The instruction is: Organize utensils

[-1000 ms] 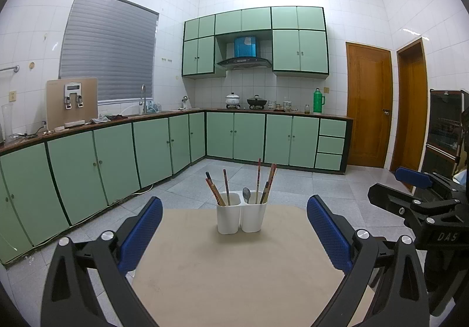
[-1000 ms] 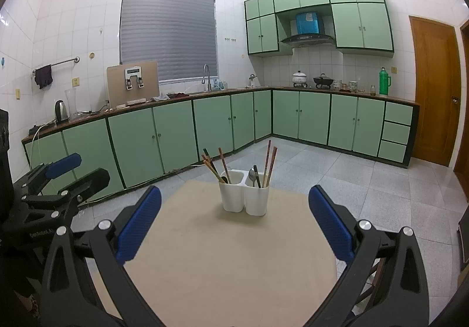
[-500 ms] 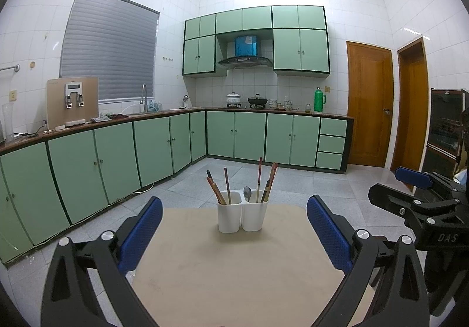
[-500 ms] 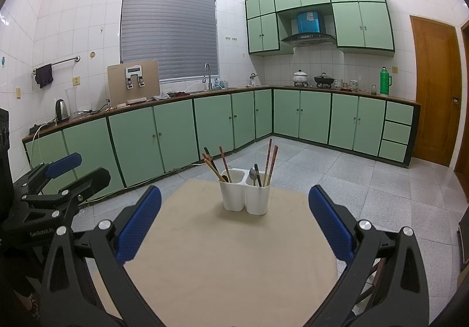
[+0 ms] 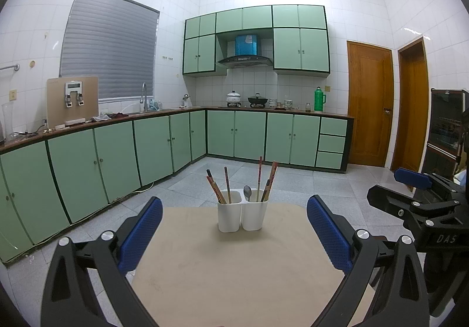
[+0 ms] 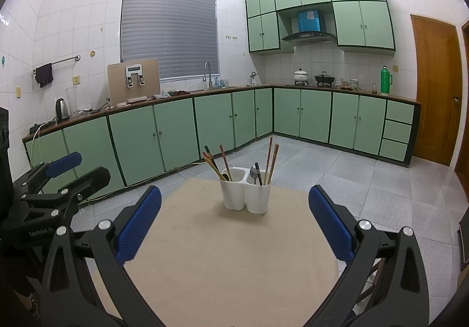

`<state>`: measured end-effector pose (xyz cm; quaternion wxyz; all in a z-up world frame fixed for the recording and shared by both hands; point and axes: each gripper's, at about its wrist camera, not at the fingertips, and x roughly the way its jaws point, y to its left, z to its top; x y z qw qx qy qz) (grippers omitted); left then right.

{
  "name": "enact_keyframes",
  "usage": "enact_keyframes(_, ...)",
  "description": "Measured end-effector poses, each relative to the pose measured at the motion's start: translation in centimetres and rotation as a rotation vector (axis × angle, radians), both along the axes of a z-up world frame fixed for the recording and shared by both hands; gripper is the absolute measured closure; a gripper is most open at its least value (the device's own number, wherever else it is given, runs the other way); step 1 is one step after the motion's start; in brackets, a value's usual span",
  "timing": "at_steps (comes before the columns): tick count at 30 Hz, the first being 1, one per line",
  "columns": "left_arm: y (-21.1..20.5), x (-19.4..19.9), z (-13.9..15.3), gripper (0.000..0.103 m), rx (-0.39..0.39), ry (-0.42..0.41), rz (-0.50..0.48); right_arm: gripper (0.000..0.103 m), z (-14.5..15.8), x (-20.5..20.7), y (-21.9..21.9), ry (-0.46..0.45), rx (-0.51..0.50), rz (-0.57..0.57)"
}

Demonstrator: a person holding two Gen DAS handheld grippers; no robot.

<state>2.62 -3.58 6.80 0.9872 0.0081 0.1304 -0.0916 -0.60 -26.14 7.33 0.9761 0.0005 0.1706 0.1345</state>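
on the far half of the beige table (image 5: 234, 274) stands a white two-compartment utensil holder (image 5: 242, 215), upright and well apart from both claws. its left compartment holds several reddish-brown chopsticks (image 5: 218, 187) leaning to the left, and the right wrist view shows a rounded spoon bowl low inside that same cup, though it is hard to make out. its right compartment holds a metal spoon (image 5: 247, 192) with the bowl up, a dark-handled utensil beside it that shows only in the right wrist view, and more chopsticks (image 5: 265, 180) standing nearly straight. the left gripper (image 5: 234, 236) hangs over the near part of the table with its blue pads (image 5: 140, 234) spread wide and nothing between them; the holder shows in the gap, farther off. the right gripper (image 6: 234, 225) is likewise spread wide and empty, its blue pads (image 6: 329, 225) framing the holder from a little to the right. each claw appears at the edge of the other's view, side by side and apart. behind the table runs an l-shaped row of green cabinets (image 5: 152, 148) under a dark counter, with a wooden door (image 5: 369, 104) at the right.
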Motion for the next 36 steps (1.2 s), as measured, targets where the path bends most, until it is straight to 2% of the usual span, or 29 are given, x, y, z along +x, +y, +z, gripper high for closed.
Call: enact_keyframes(36,0.0,-0.1,-0.4,0.006,-0.008,0.011,-0.006,0.005,-1.0,0.3,-0.2,0.014,-0.009,0.001)
